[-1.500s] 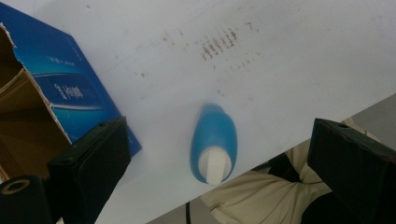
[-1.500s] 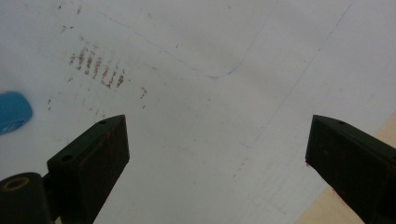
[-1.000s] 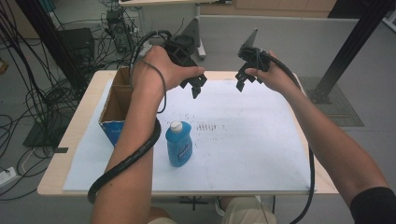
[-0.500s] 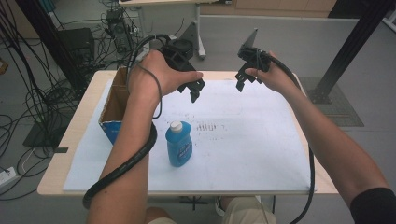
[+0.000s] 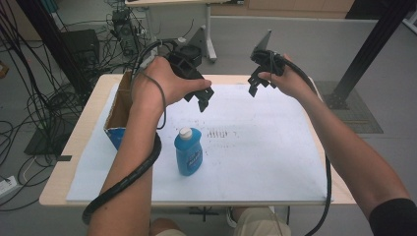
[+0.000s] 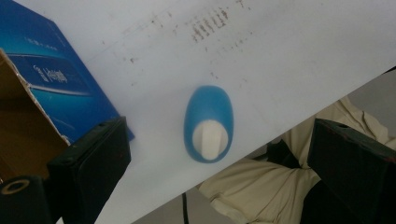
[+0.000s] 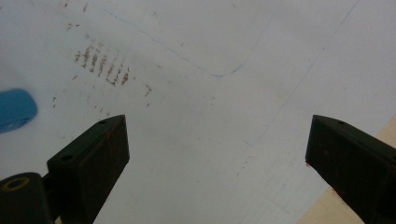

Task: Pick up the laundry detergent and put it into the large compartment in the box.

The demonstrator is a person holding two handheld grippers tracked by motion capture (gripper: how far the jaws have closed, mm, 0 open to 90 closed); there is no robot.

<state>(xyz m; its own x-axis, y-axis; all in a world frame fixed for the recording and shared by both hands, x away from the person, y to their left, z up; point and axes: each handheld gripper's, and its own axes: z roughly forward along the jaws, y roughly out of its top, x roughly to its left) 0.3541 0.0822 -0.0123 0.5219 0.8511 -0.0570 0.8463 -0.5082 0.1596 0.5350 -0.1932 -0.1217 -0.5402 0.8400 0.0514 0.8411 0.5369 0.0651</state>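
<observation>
Both grippers' fingers gape empty above white sheet (image 5: 255,147); cables (image 5: 44,78) litter floor.

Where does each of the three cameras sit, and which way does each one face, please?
High view: above the person's side, facing forward and down on the table; forearms, left gripper and right gripper show.
Left gripper view: on the left gripper, facing down past its open jaws at the blue bottle and box.
Right gripper view: on the right gripper, facing down past its open jaws at the white sheet.
Both gripper views share the bottle and brown marks.
</observation>
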